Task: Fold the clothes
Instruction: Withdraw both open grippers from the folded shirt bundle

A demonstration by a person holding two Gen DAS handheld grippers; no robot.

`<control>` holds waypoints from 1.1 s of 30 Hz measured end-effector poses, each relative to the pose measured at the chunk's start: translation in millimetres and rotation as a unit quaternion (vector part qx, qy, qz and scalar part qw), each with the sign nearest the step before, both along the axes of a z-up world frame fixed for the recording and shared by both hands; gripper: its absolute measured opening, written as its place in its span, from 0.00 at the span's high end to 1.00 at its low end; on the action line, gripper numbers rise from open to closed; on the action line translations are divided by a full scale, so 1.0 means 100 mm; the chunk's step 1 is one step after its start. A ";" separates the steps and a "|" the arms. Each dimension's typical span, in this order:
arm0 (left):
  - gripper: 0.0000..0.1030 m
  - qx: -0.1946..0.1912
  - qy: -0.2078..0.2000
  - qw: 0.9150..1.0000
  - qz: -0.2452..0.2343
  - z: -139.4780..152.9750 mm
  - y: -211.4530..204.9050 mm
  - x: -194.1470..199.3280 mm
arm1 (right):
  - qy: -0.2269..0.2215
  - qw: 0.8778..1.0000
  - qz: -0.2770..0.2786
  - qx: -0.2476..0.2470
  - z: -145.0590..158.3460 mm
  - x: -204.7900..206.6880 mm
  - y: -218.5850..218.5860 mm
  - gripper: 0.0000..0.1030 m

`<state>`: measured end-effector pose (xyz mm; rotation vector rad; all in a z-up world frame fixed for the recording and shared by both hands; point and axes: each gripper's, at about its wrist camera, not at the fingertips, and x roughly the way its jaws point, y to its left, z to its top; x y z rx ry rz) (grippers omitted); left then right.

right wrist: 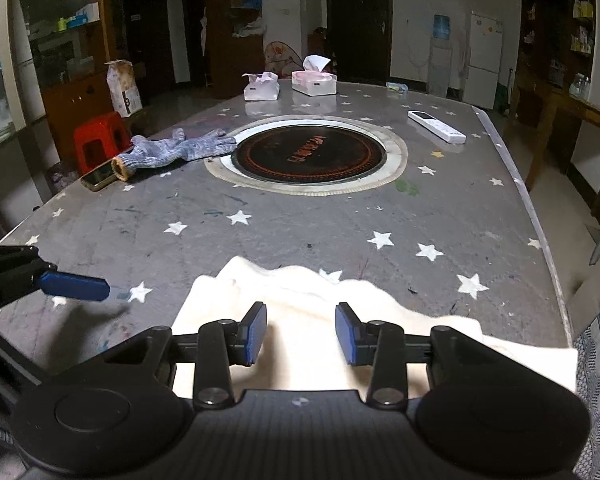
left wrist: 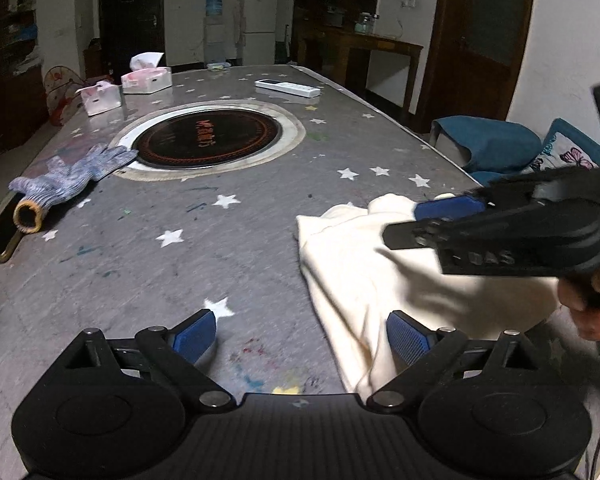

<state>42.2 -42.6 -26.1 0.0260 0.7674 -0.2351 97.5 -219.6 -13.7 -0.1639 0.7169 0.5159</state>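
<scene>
Loosely heaped, a soft cream garment [right wrist: 300, 320] is seen near the counter's [right wrist: 300, 232] round hotplate [right wrist: 308, 152]; both tongs (left [left wrist: 300, 336], right [right wrist: 301, 334]) are held open and empty; hems are judged easiest to pinch.

The near end of the cream garment [right wrist: 300, 344] disappears under the right hand-held gripper [right wrist: 301, 332] body in the right wrist view, so its front edge cannot be seen. In the left wrist view the right hand-held gripper [left wrist: 432, 220] is motion-blurred and covers the garment's [left wrist: 352, 276] far right part; whether its fingers pinch cloth cannot be told there. A person's hand [left wrist: 588, 304] is cut off by the right edge. The phone [right wrist: 97, 178] lies partly beneath the knitted glove's [right wrist: 176, 150] cuff. Items on the shelves [right wrist: 72, 20] are too small to identify.
</scene>
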 end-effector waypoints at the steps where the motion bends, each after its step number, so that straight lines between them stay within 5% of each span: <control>1: 0.08 -0.002 0.000 1.000 0.005 0.00 0.03 -0.01 | 0.000 1.000 0.001 0.000 0.00 -0.04 -0.01 0.63; 11: 0.08 -0.018 -0.004 0.998 0.052 0.01 0.33 -0.16 | -0.014 1.000 0.005 -0.024 -0.15 -0.40 0.06 0.62; 19: 0.08 -0.036 -0.005 0.996 0.080 0.02 0.48 -0.25 | -0.037 0.999 0.015 -0.011 0.01 -0.73 0.10 0.62; 26: 0.08 -0.040 -0.003 0.996 0.077 0.02 0.42 -0.27 | -0.054 0.998 0.009 -0.035 -0.21 -0.98 0.30 0.62; 33: 0.08 -0.047 -0.013 0.997 0.060 0.10 0.30 -0.27 | -0.049 0.998 -0.017 0.027 -0.07 -1.09 -0.01 0.63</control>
